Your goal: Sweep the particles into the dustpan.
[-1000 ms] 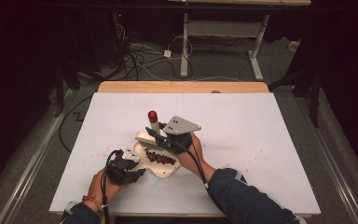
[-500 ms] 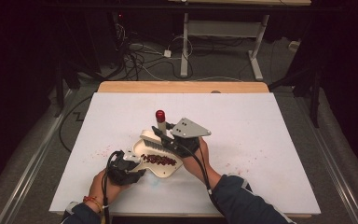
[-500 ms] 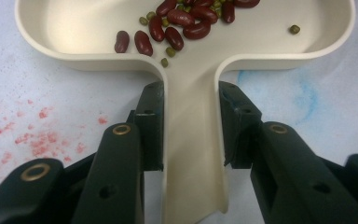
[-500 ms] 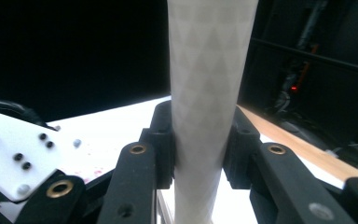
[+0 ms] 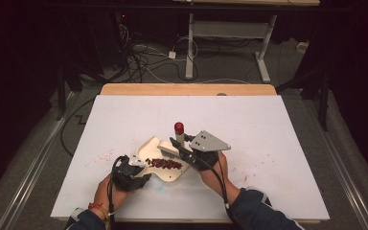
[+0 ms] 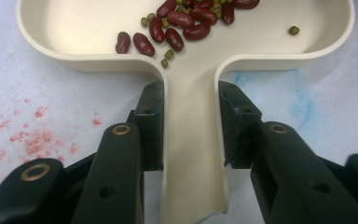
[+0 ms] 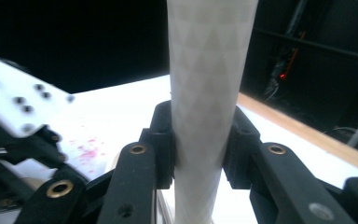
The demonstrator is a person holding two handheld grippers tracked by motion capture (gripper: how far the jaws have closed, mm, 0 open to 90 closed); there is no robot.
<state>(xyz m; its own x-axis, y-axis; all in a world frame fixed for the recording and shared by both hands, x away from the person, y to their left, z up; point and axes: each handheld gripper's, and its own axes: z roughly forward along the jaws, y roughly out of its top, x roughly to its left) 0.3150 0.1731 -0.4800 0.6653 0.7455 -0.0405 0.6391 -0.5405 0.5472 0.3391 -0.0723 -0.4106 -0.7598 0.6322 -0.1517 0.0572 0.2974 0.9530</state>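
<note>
A cream pan (image 5: pixel 168 175) with a flat handle (image 6: pixel 193 154) lies on the white table cover. My left gripper (image 5: pixel 135 171) (image 6: pixel 191 100) is shut on that handle. Red beans (image 6: pixel 182 25) mixed with small green ones are heaped in the pan's middle (image 5: pixel 164 163). My right gripper (image 5: pixel 188 152) (image 7: pixel 198 135) is shut on the white patterned handle (image 7: pixel 209 74) of a brush, which stands upright. The brush's red cap (image 5: pixel 178 127) points up and its pale head (image 5: pixel 167 147) rests at the pan's far rim.
Red specks (image 5: pixel 104 155) stain the cover left of the pan, more lie at the right (image 5: pixel 249 172), and a blue smear (image 6: pixel 303 98) sits by the handle. A wooden table edge (image 5: pixel 187 89) runs along the back. Cables (image 5: pixel 139 52) and a desk frame (image 5: pixel 230 33) stand beyond.
My right gripper has carried the brush to the right and slightly toward me, along the pan's far rim. The left gripper and the pan have stayed put.
</note>
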